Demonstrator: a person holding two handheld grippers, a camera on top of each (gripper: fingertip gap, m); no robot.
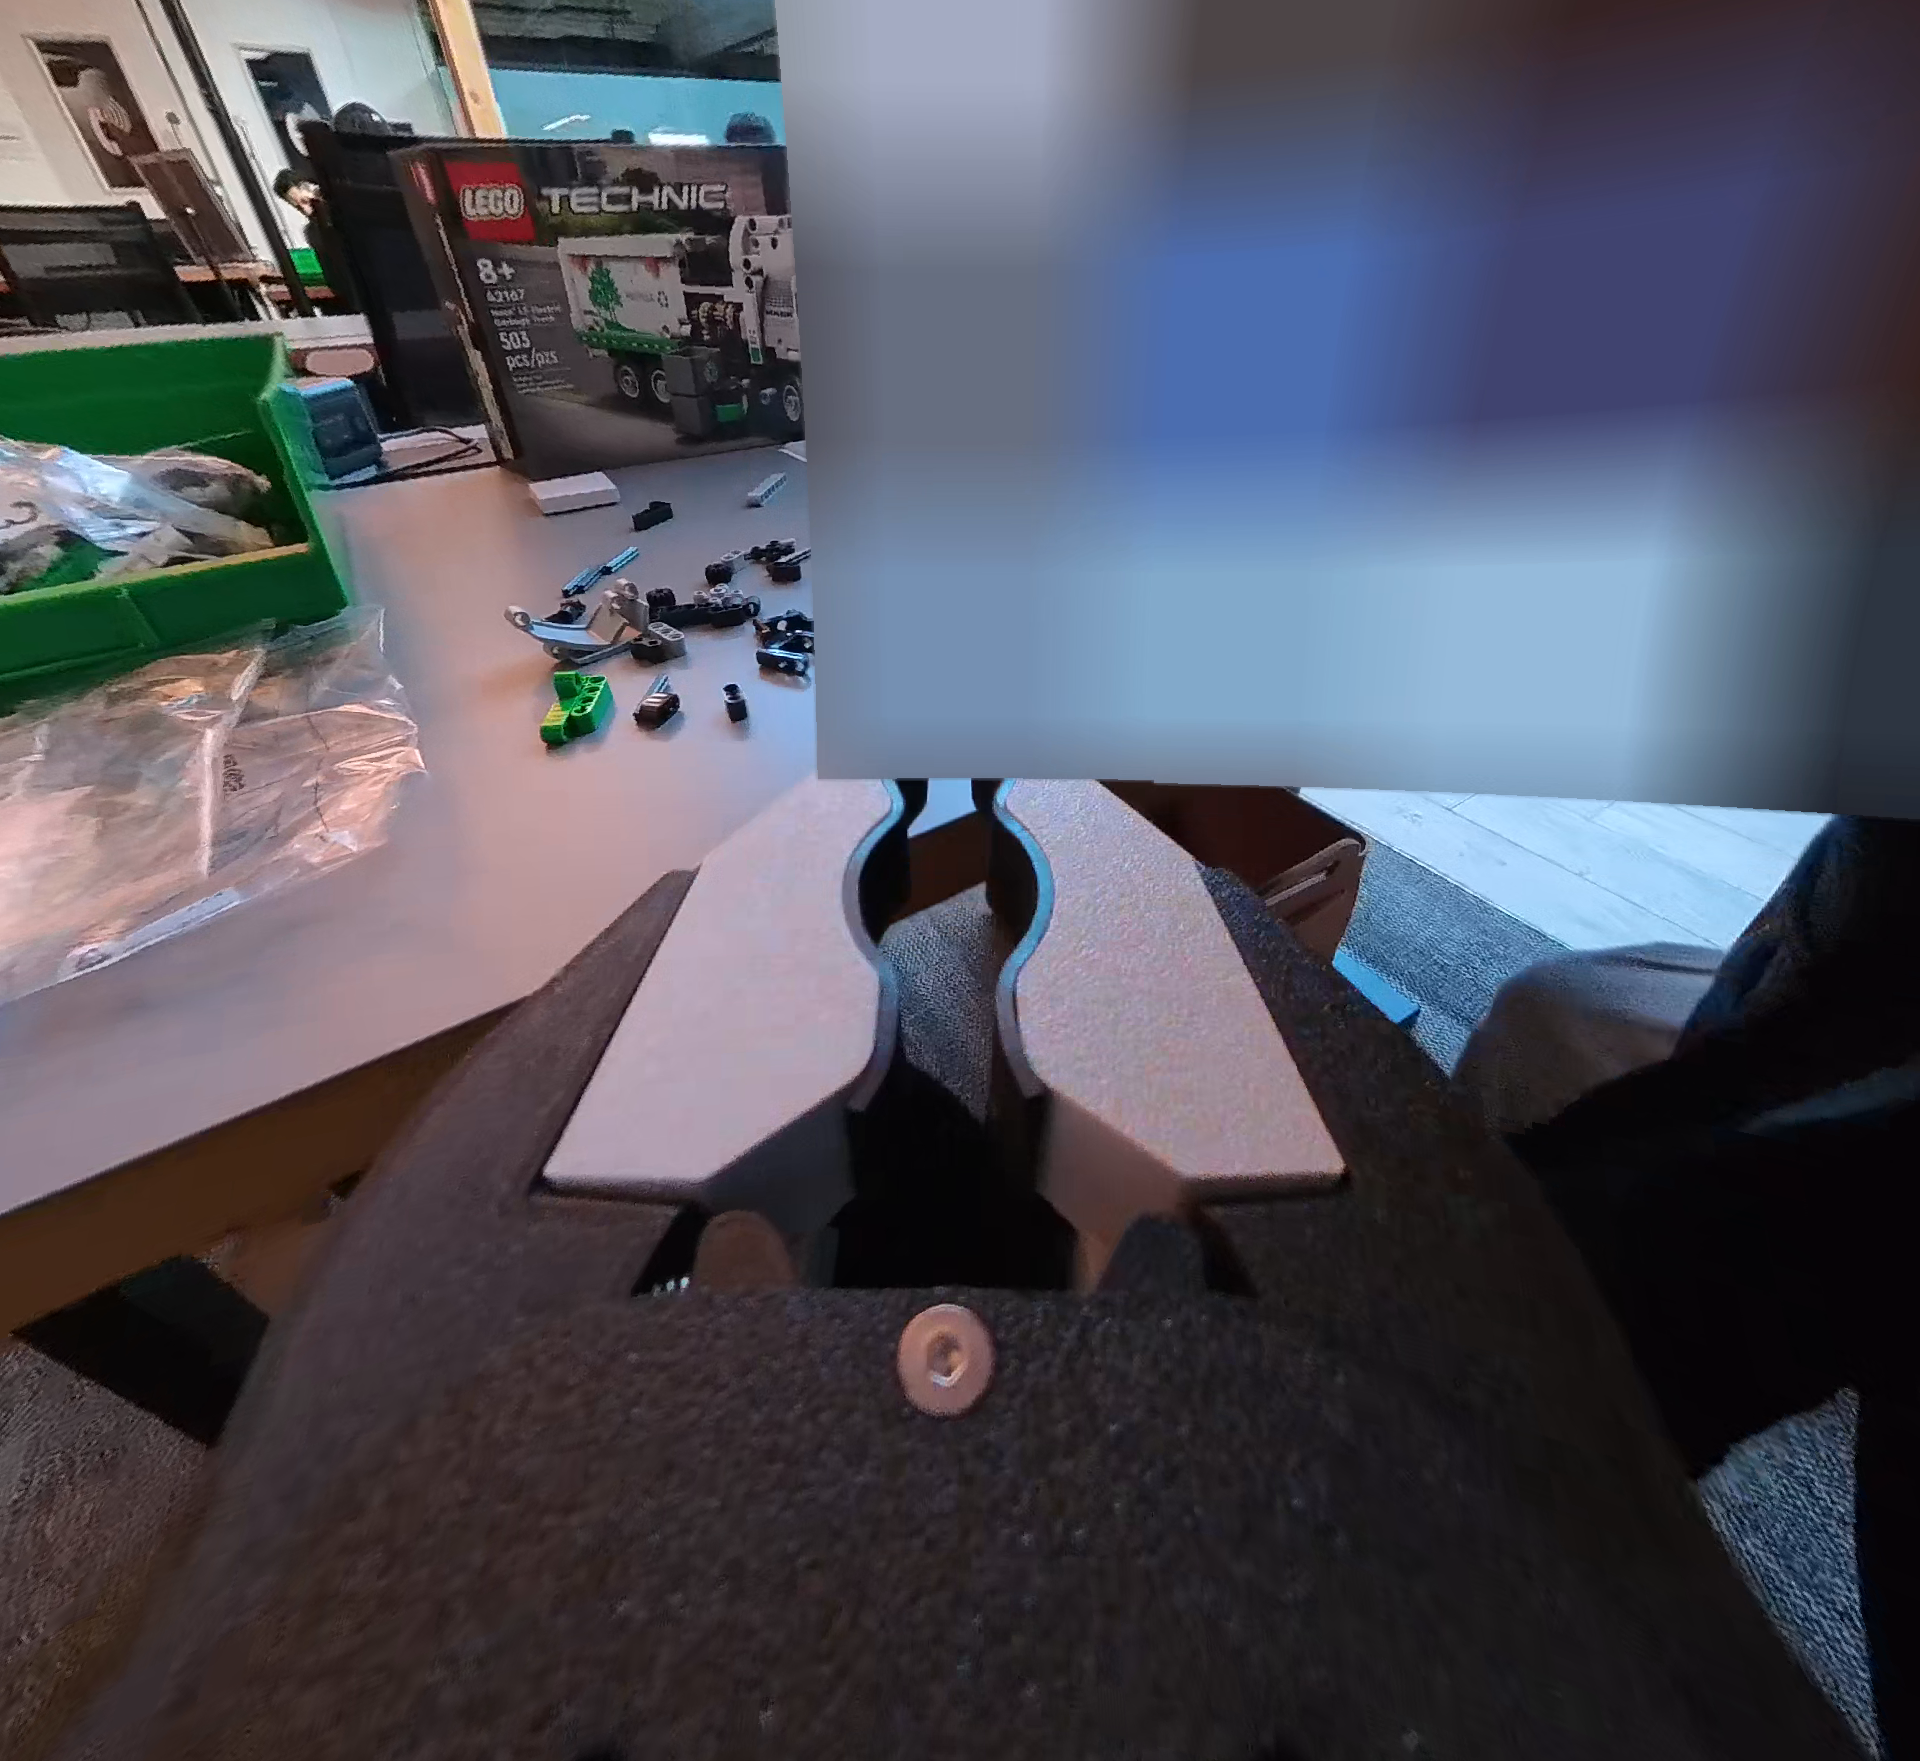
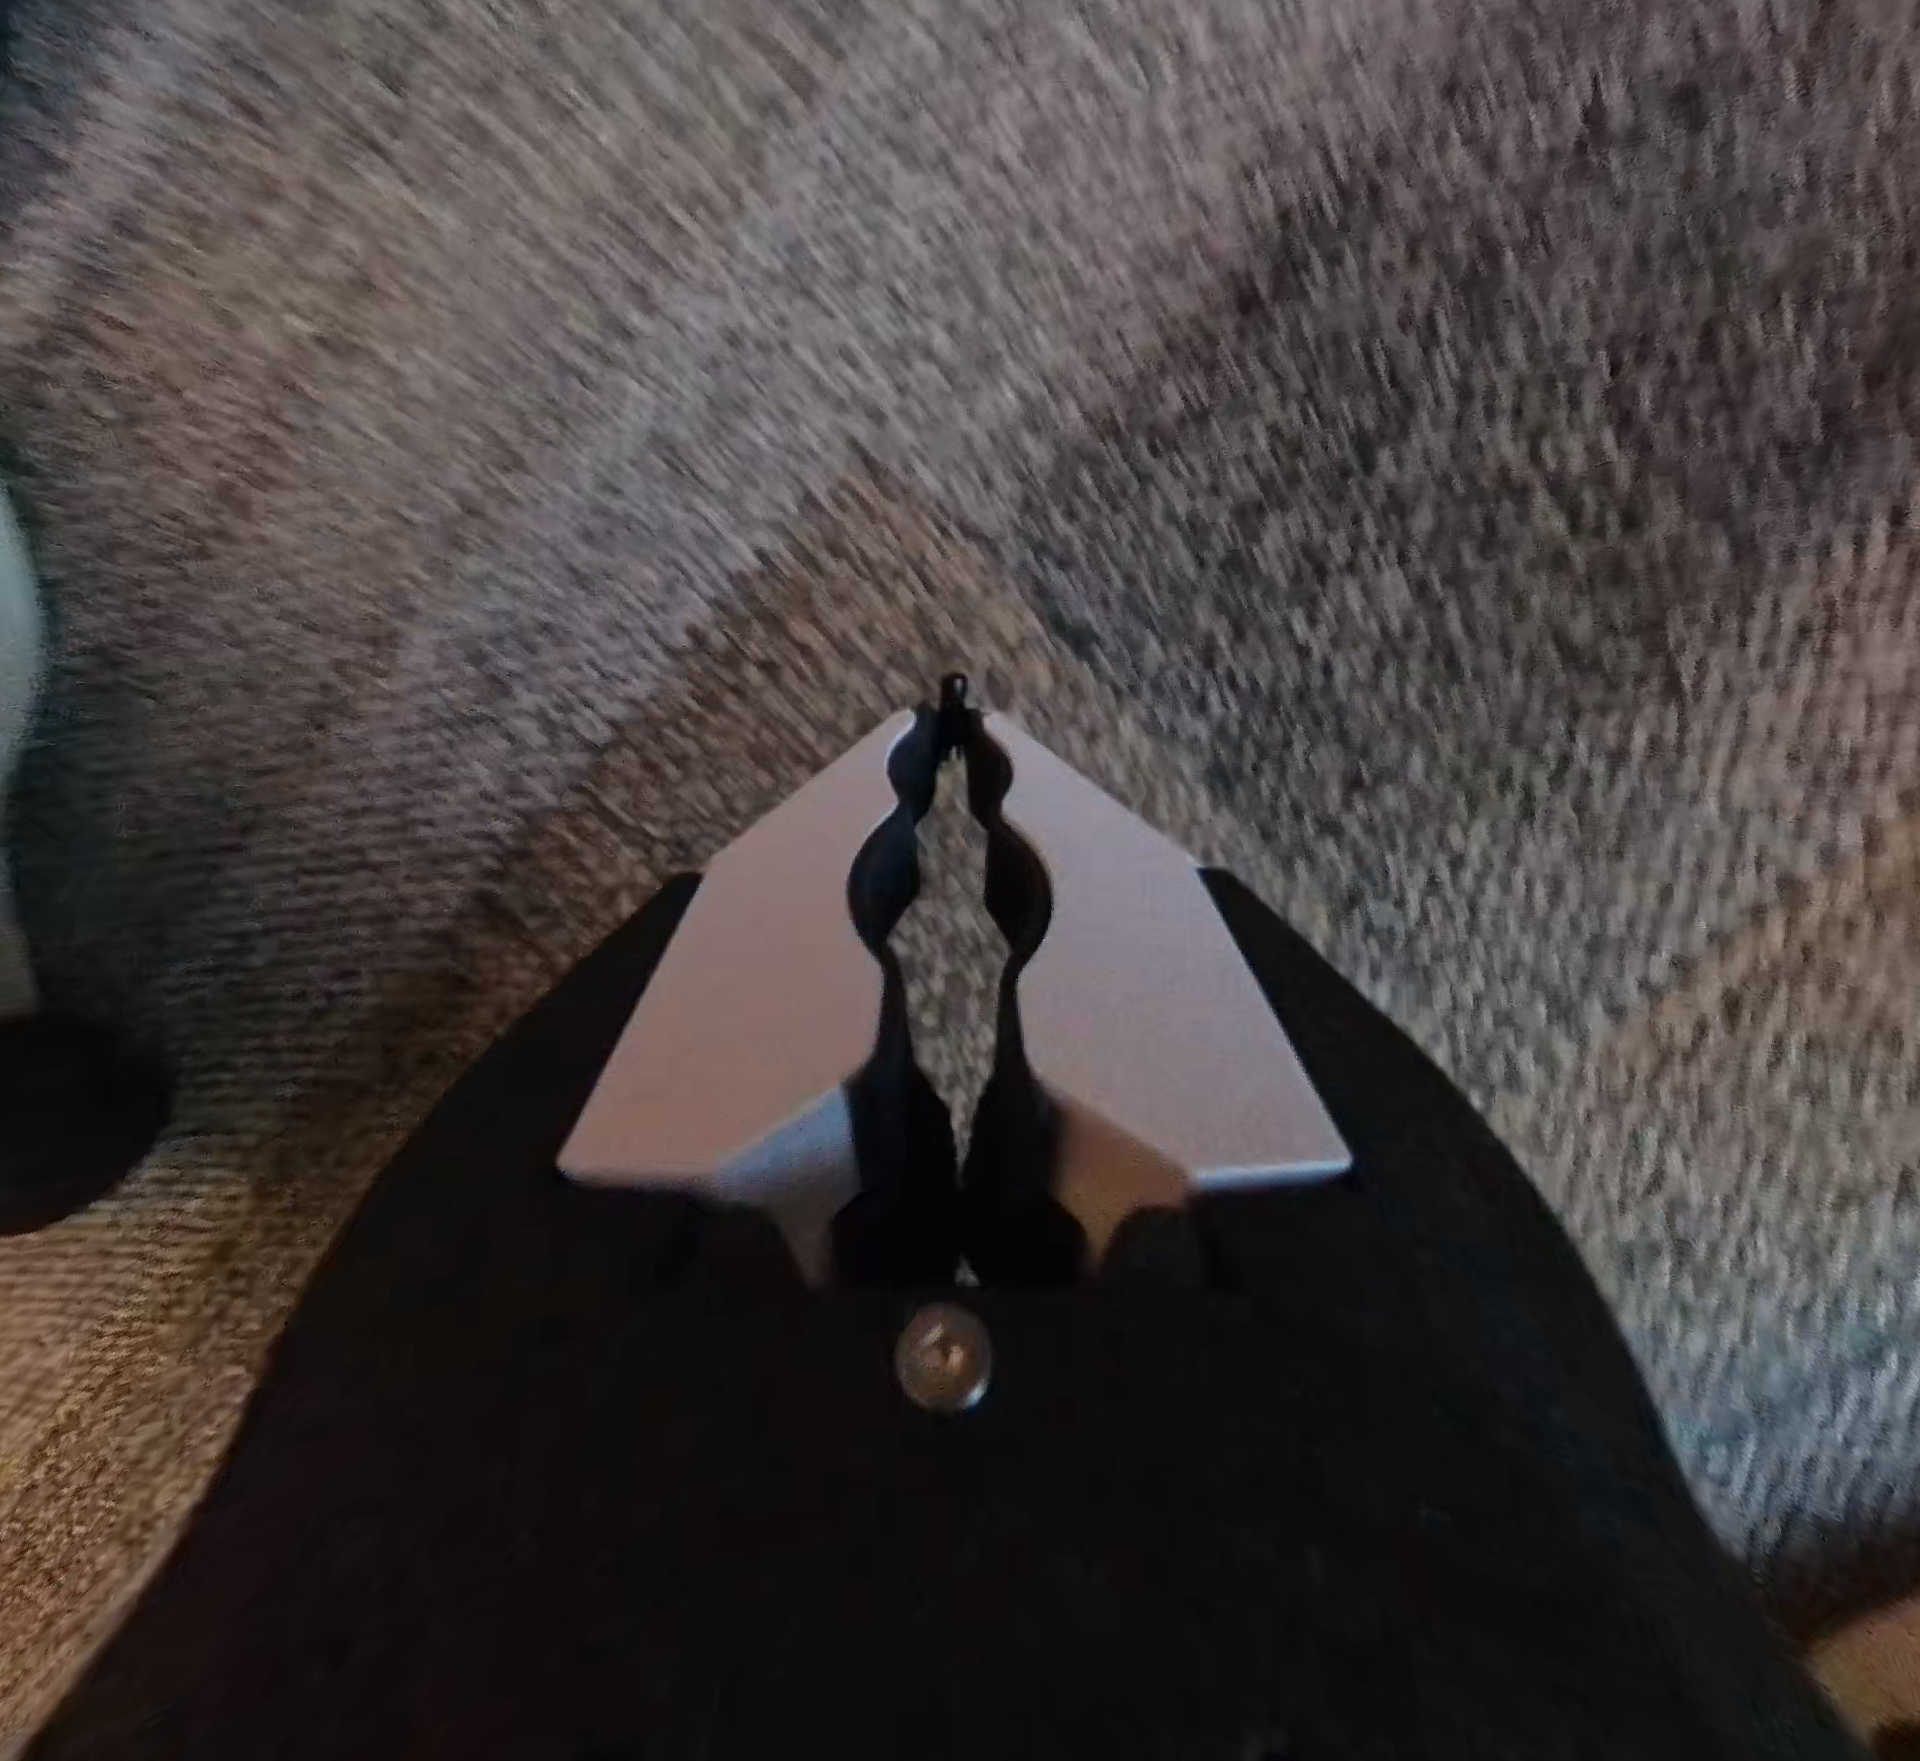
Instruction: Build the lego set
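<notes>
L wrist: my left gripper is off the table edge, aimed past it; jaws narrowly parted, tips cut off by a blur patch, nothing seen between them, so I read it empty. Loose lego pieces lie mid-table, well apart from me, in front of the lego box; green bin and plastic bags further left. R wrist: right gripper points at grey carpet, frame smeared. Jaws nearly closed, pinching a tiny black part at the tips. Risk imo: grip is at the very tip, so a jolt pops the part onto carpet, hard to find.
</notes>
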